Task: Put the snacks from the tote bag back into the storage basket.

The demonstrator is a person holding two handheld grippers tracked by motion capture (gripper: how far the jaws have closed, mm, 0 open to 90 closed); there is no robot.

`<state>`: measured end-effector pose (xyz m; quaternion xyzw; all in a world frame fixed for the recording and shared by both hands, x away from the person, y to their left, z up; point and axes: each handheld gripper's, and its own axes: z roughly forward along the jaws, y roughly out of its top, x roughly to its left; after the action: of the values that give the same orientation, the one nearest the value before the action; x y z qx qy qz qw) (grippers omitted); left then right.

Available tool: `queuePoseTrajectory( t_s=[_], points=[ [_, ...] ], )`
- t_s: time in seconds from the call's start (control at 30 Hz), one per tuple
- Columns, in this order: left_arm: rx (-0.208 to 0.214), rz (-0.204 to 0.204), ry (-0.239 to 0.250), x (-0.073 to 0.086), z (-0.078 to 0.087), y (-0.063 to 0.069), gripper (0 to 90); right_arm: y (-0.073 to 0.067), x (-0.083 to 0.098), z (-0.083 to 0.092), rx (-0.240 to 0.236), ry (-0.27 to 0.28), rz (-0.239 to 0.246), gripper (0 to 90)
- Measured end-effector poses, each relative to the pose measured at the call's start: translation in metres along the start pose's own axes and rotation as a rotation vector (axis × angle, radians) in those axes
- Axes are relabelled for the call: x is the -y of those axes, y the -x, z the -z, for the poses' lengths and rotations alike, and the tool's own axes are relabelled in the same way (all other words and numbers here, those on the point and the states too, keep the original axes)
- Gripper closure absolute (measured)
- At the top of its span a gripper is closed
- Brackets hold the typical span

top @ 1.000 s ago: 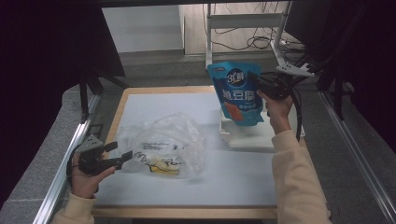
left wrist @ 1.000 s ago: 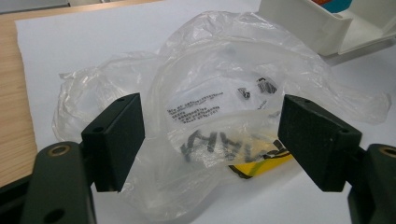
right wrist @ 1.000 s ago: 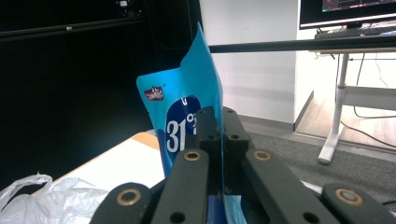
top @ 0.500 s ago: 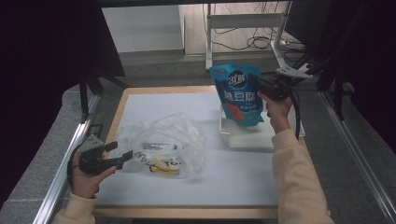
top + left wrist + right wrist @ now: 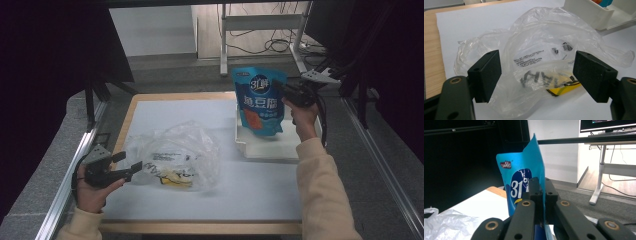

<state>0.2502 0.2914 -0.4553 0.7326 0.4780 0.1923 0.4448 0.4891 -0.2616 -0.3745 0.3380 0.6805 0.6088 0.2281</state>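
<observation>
Left gripper point(image 5: 131, 169): sat at the lower left of the high view, jaws spread wide and empty, tips right at the edge of the plastic bag; the pads pressed on nothing.
Plastic bag point(image 5: 175, 156): lay crumpled and clear at centre-left of the white mat point(image 5: 165, 112), with black print and something yellow showing at its near edge.
White tray point(image 5: 270, 142): stood right of centre on the mat, well apart from the bag.
Blue pouch point(image 5: 260, 100): hung upright above the tray, upper right of centre, its lower edge near or inside the tray; whether it touched the tray floor could not be told.
Right gripper point(image 5: 282, 89): was at the upper right, jaws pressed together on the pouch's right edge near the top.
Progress: judged from how things lay, the pouch was lifted or carried and seemingly bound for the bag; the bag was not yet gripped or held open, so opening it and putting the pouch in looked left to do.
Left gripper view: showed the bag point(image 5: 541, 57) framed between the two open pads point(image 5: 487, 75), its folds and print up close, and a corner of the tray point(image 5: 591, 15) at the upper right.
Right gripper view: showed the pouch film point(image 5: 524, 177) pinched between closed jaws, a detail the high view left too small to judge.
</observation>
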Motion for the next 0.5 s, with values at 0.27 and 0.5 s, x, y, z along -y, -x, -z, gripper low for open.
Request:
queuePoseTrajectory(
  t_s=[0.27,0.5],
  points=[
    [0.003,-0.003,0.009,-0.001,0.002,0.001,23.2,0.013,0.002,0.008,0.039,-0.021,-0.005,85.0],
    [0.008,-0.006,0.005,-0.001,0.001,0.001,23.2,0.017,0.005,0.018,0.073,-0.032,-0.019,82.4]
  ],
)
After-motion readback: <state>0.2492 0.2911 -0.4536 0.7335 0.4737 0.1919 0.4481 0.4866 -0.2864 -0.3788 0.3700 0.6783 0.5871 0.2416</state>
